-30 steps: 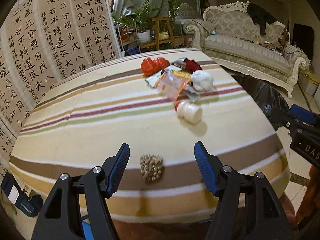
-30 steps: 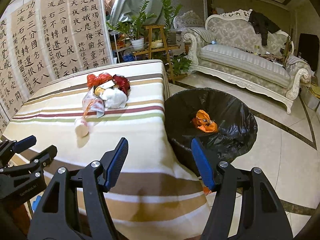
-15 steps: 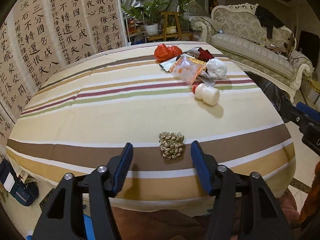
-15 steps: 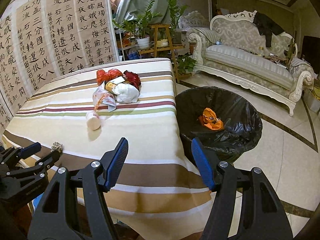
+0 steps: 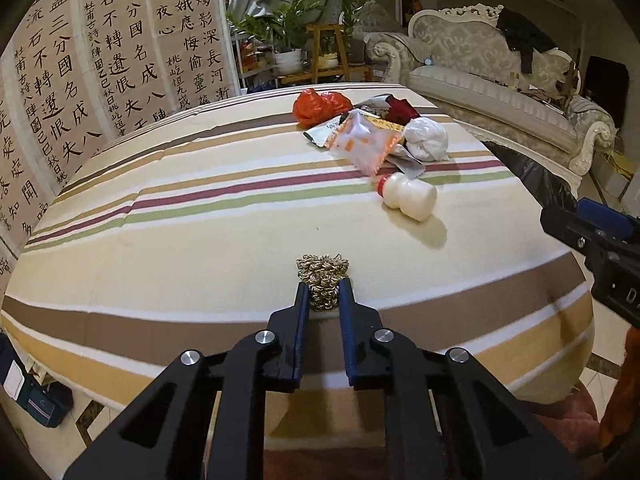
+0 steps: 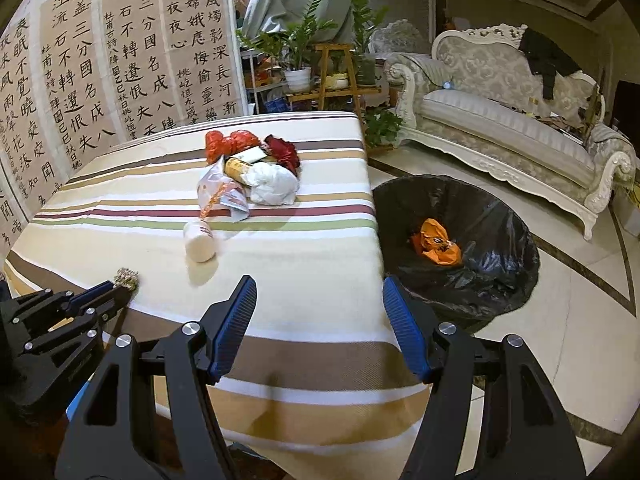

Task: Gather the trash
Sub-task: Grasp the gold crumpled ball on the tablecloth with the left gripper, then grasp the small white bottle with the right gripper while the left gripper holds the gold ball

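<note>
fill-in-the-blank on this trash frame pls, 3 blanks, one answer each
1. The left gripper is closing on the golden ____.
2. The orange wrapper lies inside the black-lined ____.
3. The white bottle lies on its side on the striped ____.

Missing words: scrubber; bin; tablecloth

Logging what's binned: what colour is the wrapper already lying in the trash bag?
Orange wrapper, clearest in the right wrist view.
</note>
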The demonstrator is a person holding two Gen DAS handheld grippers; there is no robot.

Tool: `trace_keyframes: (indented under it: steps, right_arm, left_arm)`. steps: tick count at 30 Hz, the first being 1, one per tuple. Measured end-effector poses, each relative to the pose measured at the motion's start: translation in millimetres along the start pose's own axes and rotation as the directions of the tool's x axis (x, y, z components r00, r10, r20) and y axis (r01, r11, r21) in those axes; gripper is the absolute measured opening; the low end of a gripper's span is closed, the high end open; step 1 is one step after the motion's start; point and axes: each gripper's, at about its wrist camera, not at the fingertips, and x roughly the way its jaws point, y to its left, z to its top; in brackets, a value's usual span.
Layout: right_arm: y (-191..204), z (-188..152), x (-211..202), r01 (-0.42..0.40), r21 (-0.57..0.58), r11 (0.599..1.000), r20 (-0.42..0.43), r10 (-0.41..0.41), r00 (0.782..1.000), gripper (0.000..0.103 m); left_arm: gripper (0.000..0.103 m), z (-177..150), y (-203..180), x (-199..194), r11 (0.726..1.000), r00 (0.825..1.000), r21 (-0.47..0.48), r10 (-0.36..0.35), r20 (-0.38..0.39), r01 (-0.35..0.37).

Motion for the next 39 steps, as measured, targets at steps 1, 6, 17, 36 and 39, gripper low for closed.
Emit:
trace_keyframes:
  steps: [1, 6, 17, 36, 39]
  right_arm:
    - [2.9, 1.7, 2.7, -0.005, -0.005, 1.0, -0.005, 0.005, 1.0, 0.064]
    - [20.7, 9.2, 17.4, -0.032, -0.039, 0.999, -0.027, 0.031, 0.999, 0.064]
    - [56.9, 28.9, 51.3, -0.087, -0.092, 0.992, -0.081, 0.08, 0.994, 0.064]
    - [100.9, 49.8, 77.1, -0.114, -0.163, 0.98, -0.139, 0.091, 0.986, 0.057]
    - [103.5, 48.2, 82.1, -0.113, -0.174, 0.978, -0.165, 0.084, 0.983, 0.042]
  left_arm:
    - [0.016, 1.9, 2.0, 1.9, 1.0, 1.0, -0.004, -0.002, -0.001, 0.002]
    - [0.016, 12.1, 11.3, 13.2, 1.0, 1.0, -0.013, -0.01, -0.009, 0.01]
    - [0.016, 38.1, 36.2, 37.3, 0.999, 1.0, -0.051, -0.007, -0.014, 0.006]
    - [0.016, 52.1, 64.1, 41.0, 0.996, 0.999, -0.092, -0.019, -0.025, 0.017]
    - [0.016, 53.4, 61.6, 41.0, 0.997, 1.0, -0.08, -0.011, -0.018, 0.009]
